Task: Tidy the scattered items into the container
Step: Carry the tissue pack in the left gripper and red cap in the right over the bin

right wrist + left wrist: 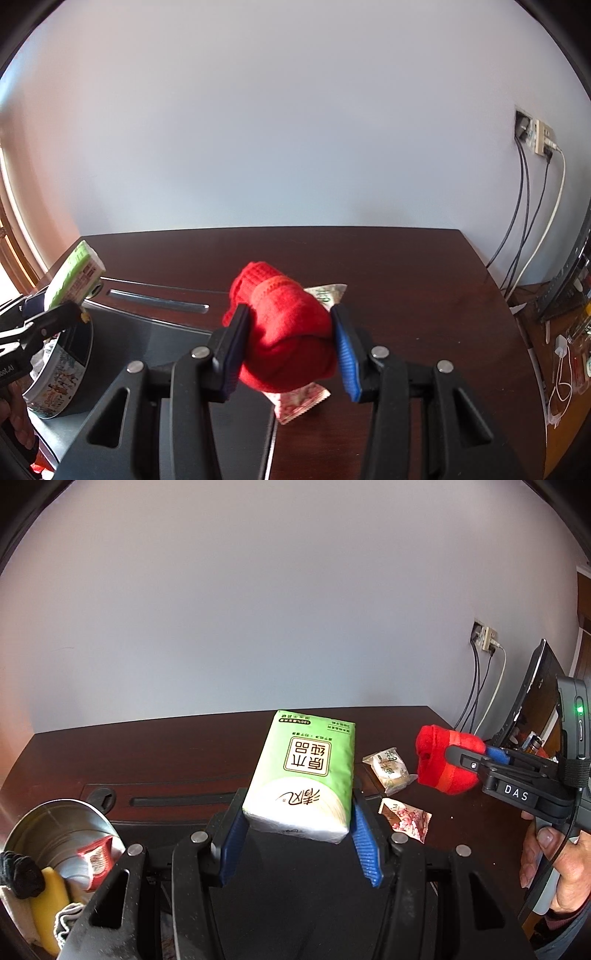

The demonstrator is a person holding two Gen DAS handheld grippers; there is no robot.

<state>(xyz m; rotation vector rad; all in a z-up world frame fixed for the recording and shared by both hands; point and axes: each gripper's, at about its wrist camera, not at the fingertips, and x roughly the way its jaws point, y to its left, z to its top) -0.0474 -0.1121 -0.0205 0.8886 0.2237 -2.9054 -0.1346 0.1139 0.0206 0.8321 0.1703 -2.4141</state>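
A dark wooden tabletop (406,266) stood against a pale wall (295,129). Cables (524,206) hung from a wall socket (537,134). A monitor (532,698) stood at right.

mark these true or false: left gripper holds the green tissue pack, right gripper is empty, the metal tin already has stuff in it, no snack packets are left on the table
1. The left gripper holds the green tissue pack. True.
2. The right gripper is empty. False: it is shut on a rolled red sock.
3. The metal tin already has things in it. True: a red packet lies inside.
4. No snack packets are left on the table. False: a pale packet and a pink-patterned packet lie on it.
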